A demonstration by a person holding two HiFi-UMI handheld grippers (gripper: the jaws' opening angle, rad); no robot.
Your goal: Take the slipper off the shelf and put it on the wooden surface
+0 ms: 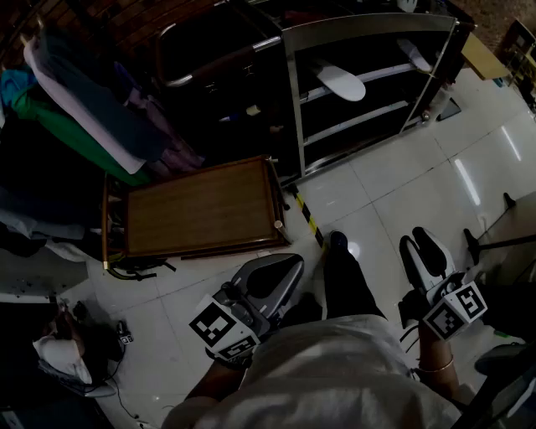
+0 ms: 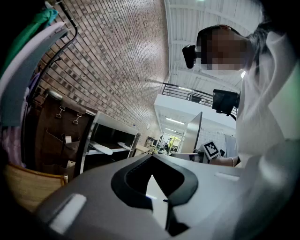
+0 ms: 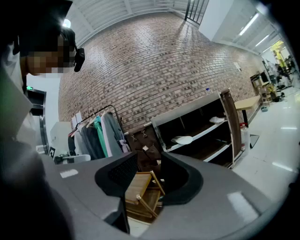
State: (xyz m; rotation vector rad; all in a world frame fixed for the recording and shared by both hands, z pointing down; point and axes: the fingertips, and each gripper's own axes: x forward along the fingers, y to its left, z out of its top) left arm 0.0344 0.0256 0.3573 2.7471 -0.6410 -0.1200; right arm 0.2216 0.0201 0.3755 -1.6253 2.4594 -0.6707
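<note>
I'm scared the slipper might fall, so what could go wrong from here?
The shelf holds two white slippers, a near slipper and a far slipper, so the wrong one could get grabbed. The right tongs are open and empty, but the left tongs look shut, so they would probably just bump a slipper. A striped strip lies on the floor by the person's foot and might trip them.
</note>
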